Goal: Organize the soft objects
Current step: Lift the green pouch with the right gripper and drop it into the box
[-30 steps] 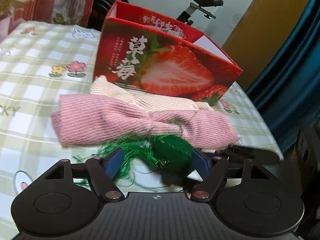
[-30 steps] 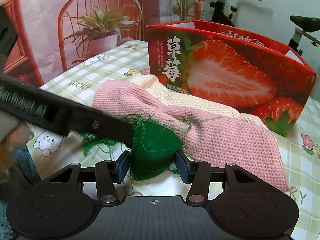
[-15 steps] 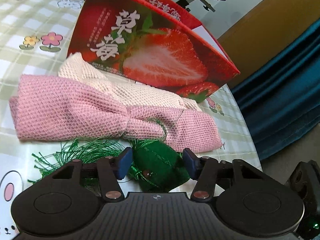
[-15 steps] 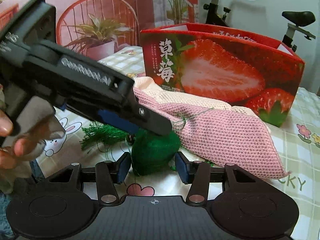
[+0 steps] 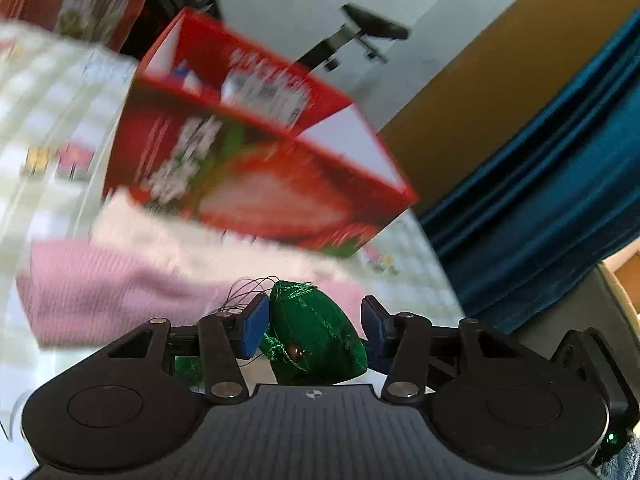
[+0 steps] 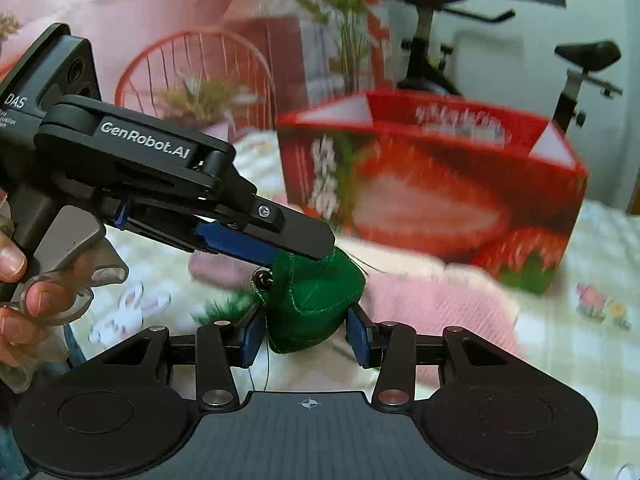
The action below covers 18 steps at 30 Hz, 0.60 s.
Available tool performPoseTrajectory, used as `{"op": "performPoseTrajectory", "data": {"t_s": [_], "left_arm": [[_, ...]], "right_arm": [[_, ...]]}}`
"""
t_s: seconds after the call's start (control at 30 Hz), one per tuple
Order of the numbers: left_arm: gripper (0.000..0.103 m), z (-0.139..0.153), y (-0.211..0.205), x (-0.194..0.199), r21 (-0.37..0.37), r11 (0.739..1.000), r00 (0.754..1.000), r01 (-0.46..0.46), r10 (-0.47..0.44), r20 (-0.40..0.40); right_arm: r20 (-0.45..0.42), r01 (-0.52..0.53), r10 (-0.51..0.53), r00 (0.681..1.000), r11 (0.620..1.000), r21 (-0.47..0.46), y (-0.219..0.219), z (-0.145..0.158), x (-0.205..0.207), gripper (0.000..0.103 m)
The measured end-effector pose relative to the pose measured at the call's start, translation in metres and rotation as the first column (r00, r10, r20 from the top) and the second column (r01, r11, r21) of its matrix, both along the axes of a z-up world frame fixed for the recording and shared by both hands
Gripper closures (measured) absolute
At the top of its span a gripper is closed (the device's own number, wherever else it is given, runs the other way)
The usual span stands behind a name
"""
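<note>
**Asker:** Claws first: how do they stand?

**Me:** Both of mine are on the same thing, a green pouch [image 6: 316,304] of soft stitched cloth with a small dark bead on it. My right gripper [image 6: 306,334] has it between its blue pads [image 6: 252,336], one pad against each side, and the cloth bulges up out of the gap. My left gripper [image 5: 316,326] comes in from the left in the right wrist view [image 6: 296,246] and bites the pouch's upper edge. Its jaws are closing at this moment, with the pouch between them; in its own view the left pad presses the cloth, while the right pad's contact I cannot make out.

**Asker:** Where is the pouch, then?

**Me:** Up off the bed, carried between the two grippers. Green tassel threads [image 6: 228,308] trail from it down to the left.

**Asker:** And around it?

**Me:** Below and behind lies a pink knitted cloth [image 5: 104,284] with a cream knitted cloth [image 5: 168,232] just past it, both on the checked bedsheet [image 6: 580,264]. Beyond them stands a red strawberry box [image 6: 432,200], open at the top. The background is blurred in both views. A hand [image 6: 24,292] grips the left gripper's handle at the left edge.
</note>
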<state>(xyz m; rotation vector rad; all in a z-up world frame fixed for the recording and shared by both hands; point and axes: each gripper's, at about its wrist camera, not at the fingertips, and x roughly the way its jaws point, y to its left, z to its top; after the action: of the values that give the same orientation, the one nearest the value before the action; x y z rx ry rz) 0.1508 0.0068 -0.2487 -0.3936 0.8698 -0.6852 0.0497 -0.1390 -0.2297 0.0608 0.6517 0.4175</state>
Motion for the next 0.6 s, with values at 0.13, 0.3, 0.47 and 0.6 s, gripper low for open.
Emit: {"op": "performPoseTrajectory", "data": {"t_s": [0.13, 0.3, 0.47, 0.6], "left_arm": [[0.051, 0.036, -0.002, 0.001, -0.031, 0.999, 0.997, 0.014, -0.012, 0.08], [0.051, 0.073, -0.005, 0.016, -0.049, 0.999, 0.988, 0.015, -0.007, 0.157], [0.051, 0.105, -0.014, 0.039, -0.074, 0.997, 0.976, 0.004, 0.012, 0.217], [0.051, 0.122, -0.024, 0.058, -0.083, 0.997, 0.967, 0.008, 0.013, 0.254]], "right_arm": [[0.058, 0.018, -0.018, 0.998, 1.0, 0.009, -0.006, 0.025, 0.008, 0.062], [0.149, 0.023, -0.024, 0.988, 1.0, 0.009, -0.013, 0.059, 0.028, 0.062], [0.247, 0.032, -0.026, 0.969, 0.999, -0.018, -0.02, 0.092, 0.057, 0.062], [0.32, 0.05, -0.034, 0.947, 0.998, -0.043, -0.029, 0.113, 0.082, 0.062]]}}
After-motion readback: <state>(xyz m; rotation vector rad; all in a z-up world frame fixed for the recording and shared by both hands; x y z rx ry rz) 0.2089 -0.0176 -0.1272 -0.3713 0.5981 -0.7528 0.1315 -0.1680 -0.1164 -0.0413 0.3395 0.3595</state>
